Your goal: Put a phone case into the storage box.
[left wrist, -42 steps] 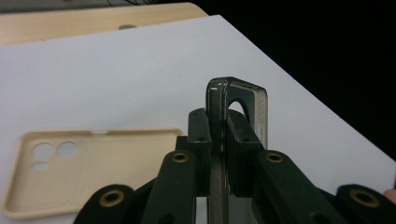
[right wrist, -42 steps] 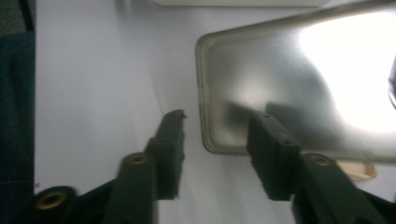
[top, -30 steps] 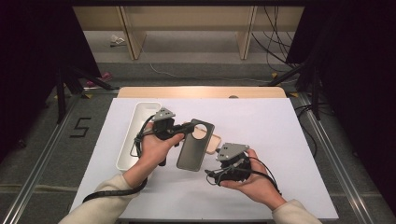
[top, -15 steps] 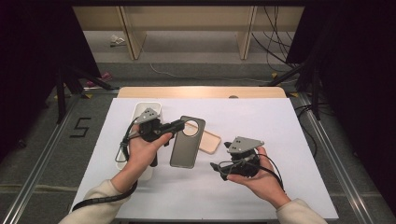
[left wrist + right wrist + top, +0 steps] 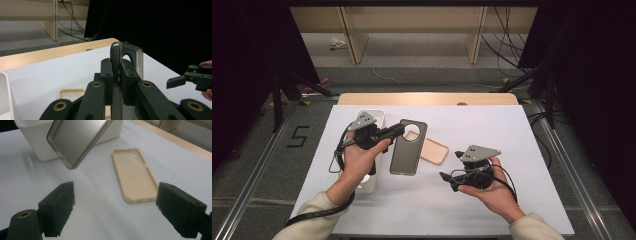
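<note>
The left tool (image 5: pixel 398 131) pinches the grey case (image 5: pixel 408 147) by its edge near the camera hole, its jaws pressed tight on the thin rim. In the left gripper view the case (image 5: pixel 117 82) stands on edge between the two pads, its rounded top corner rising above them. From above, the case hangs off the tool's tip and stretches back toward the person, lifted clear of the bench (image 5: pixel 512 140). In the right gripper view its lower end (image 5: pixel 77 142) floats tilted above the sheet, in front of the white bin (image 5: pixel 32 142).

The right tool (image 5: pixel 447 179) stands spread wide with nothing between its jaws; they have just been opening the last bit. It sits well to the right of the grey case and points toward it. The left gripper view catches it (image 5: pixel 175 82) at the right edge, apart from the case.

The tan case (image 5: pixel 432 150) lies flat on the bench, inside up, between the two tools. It is just ahead of the right tool's open jaws (image 5: pixel 132 175) and partly under the grey case. The bin (image 5: pixel 362 185) lies under the left hand (image 5: pixel 359 155).
</note>
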`<state>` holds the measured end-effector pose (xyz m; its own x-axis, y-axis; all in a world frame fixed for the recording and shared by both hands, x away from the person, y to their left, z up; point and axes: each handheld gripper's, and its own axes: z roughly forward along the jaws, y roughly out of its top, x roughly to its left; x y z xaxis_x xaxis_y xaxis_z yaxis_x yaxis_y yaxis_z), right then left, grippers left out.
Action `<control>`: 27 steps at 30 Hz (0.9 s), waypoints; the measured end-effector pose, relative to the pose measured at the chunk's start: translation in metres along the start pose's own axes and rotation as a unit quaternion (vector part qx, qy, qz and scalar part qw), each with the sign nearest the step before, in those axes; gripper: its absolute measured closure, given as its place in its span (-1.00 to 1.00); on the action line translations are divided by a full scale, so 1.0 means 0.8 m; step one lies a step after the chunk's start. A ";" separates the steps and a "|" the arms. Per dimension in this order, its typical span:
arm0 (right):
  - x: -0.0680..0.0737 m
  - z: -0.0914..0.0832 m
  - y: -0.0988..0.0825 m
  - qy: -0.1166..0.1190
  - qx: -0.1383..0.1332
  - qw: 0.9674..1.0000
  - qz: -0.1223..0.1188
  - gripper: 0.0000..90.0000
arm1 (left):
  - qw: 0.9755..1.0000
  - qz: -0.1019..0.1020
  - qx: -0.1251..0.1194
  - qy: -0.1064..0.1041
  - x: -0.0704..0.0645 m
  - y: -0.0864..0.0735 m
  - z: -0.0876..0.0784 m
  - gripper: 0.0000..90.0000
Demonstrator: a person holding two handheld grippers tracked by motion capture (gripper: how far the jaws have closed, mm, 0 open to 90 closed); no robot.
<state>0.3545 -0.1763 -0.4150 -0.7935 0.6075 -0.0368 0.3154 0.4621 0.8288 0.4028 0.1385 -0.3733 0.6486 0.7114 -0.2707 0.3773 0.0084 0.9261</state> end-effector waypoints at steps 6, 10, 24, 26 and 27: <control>-0.001 -0.001 -0.002 -0.001 -0.002 1.000 0.007 -0.64 | 1.000 0.002 -0.010 0.004 0.007 0.007 -0.008 0.81; -0.001 -0.003 -0.003 -0.001 -0.003 1.000 0.010 -0.64 | 1.000 0.004 -0.015 0.008 0.013 0.013 -0.014 0.81; -0.005 -0.005 -0.005 -0.002 -0.013 0.999 0.031 -0.64 | 0.999 0.001 -0.038 0.021 0.035 0.030 -0.036 0.81; -0.005 -0.005 -0.005 -0.001 -0.015 0.999 0.035 -0.64 | 0.999 -0.001 -0.041 0.023 0.038 0.032 -0.038 0.81; -0.005 -0.005 -0.005 -0.001 -0.015 0.999 0.035 -0.64 | 0.999 -0.001 -0.042 0.023 0.039 0.033 -0.040 0.81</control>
<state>0.3545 -0.1834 -0.4157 -0.7690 0.6389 0.0201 0.3542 0.3997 0.8455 0.4121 0.1835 -0.3486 0.6155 0.7432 -0.2622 0.3204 0.0680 0.9448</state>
